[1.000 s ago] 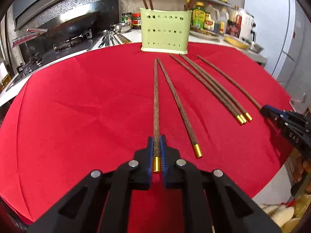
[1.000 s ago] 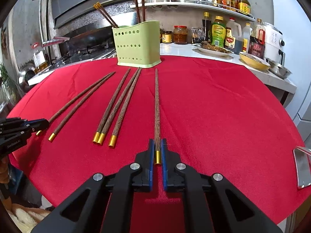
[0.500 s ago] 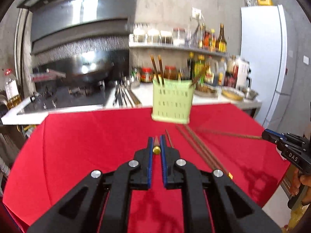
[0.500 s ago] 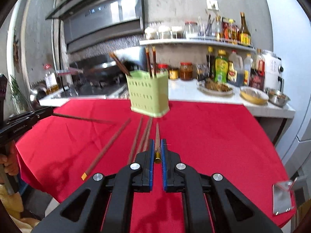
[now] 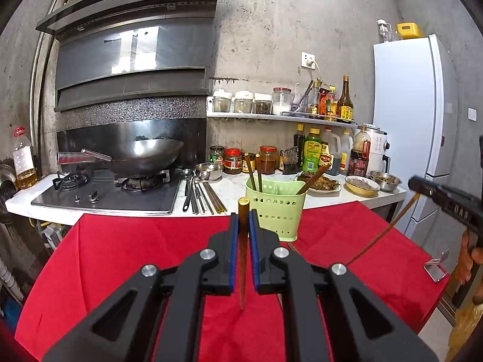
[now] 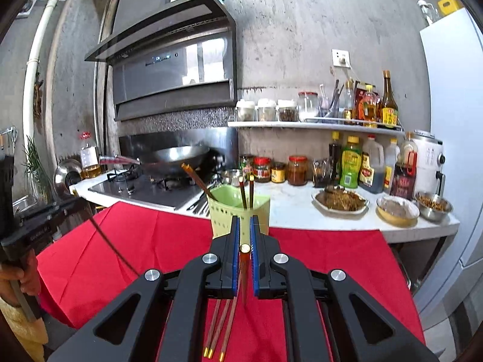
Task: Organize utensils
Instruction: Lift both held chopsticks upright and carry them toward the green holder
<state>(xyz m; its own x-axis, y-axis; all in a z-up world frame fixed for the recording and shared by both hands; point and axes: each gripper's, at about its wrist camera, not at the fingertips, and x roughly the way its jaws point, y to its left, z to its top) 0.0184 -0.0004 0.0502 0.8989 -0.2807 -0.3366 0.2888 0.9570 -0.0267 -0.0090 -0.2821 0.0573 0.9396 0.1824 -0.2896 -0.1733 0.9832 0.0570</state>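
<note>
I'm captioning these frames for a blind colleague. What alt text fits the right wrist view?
The right hand-held gripper is shut on a gold-capped wooden chopstick hanging tip-down above a red tablecloth. Behind stands a green utensil holder with chopsticks in it. Three more chopsticks lie on the cloth below.

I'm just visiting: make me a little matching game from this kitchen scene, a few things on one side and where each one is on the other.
Things:
1. wok
2. green utensil holder
3. spice jars
4. yellow box

Places:
A. on the wall shelf
B. on the red tablecloth
C. on top of the fridge
D. on the gas stove

Pairs: 1-D, 2-B, 3-A, 4-C
</note>
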